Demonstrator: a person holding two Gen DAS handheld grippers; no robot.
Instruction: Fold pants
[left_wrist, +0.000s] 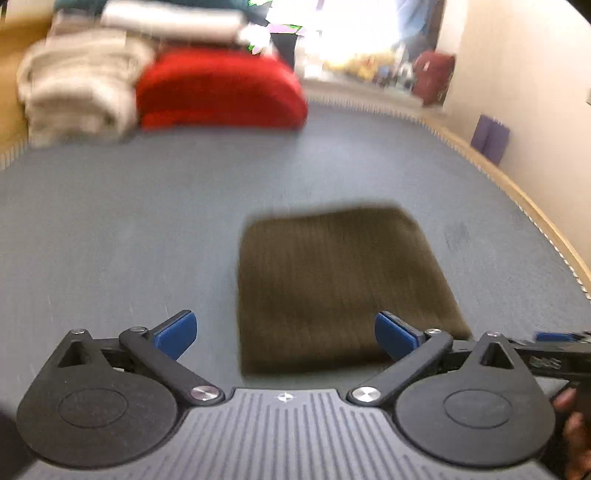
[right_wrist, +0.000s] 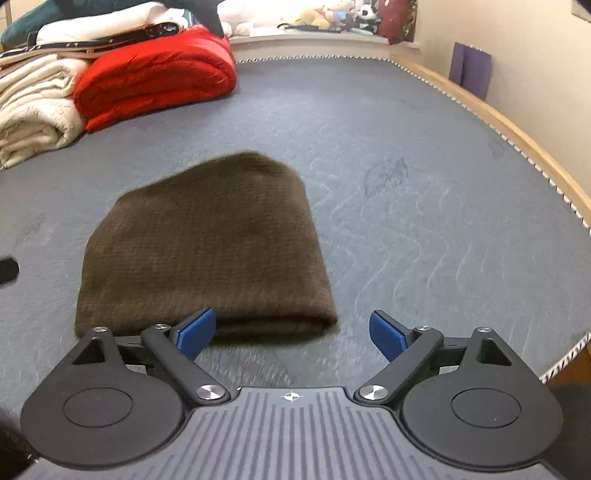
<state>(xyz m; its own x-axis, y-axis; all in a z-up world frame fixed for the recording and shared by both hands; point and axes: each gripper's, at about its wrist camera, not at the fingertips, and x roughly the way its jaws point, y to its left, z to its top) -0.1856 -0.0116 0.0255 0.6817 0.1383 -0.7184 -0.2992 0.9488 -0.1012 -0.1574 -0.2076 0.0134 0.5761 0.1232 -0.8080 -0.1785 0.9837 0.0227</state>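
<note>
You had both the left hand-held gripper (left_wrist: 284, 334) and right hand-held gripper (right_wrist: 291, 334) wide open and empty just short of the folded pants (right_wrist: 207, 243), so leaving the neat bundle untouched looked wisest.

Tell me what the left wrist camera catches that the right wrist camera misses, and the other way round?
Only the left view shows the person's hand and part of the other gripper at its right edge. Only the right view shows the stuffed toys sharply and the rounded near fold of the pants. Both show open blue fingers, the folded brown pants on the grey mattress, the red blanket and cream blankets.
</note>
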